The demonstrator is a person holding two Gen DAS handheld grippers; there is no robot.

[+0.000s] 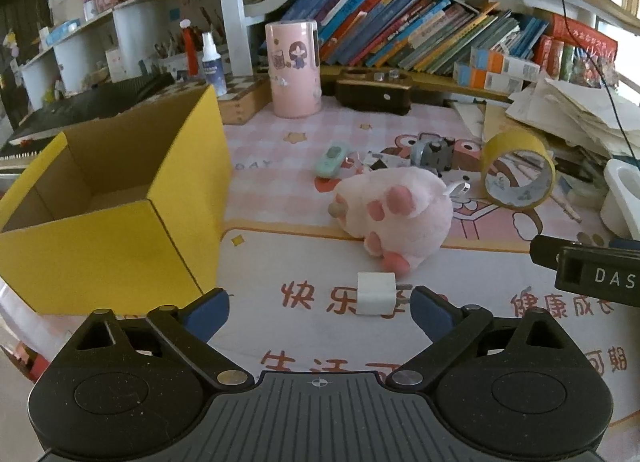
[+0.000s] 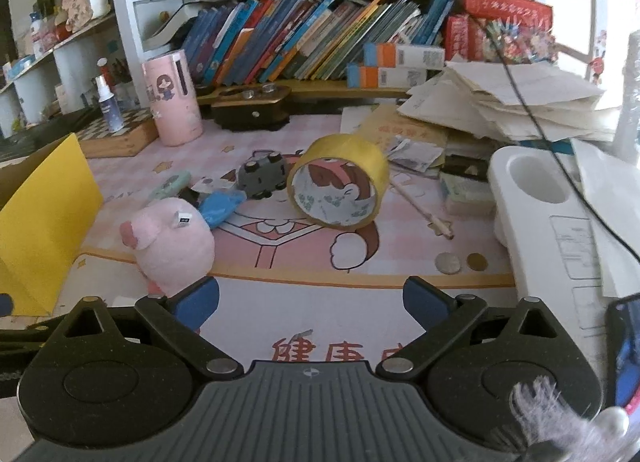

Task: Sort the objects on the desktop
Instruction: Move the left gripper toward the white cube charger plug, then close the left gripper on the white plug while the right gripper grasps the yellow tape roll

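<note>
With both the left gripper (image 1: 320, 302) and right gripper (image 2: 310, 298) spread empty, the white charger (image 1: 375, 293) at lower centre could be nudged aside by a blue pad (image 1: 430, 312) before being clamped.

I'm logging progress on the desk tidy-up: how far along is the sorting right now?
Nothing looks sorted yet: what shows of the yellow box interior is bare. In hand: the left gripper is open with the white charger between its fingers, not gripped; the right gripper is open, empty. Left: pink plush paw, tape roll, toy car, coins.

Soft daylight, fisheye-warped edges, slight blur
</note>
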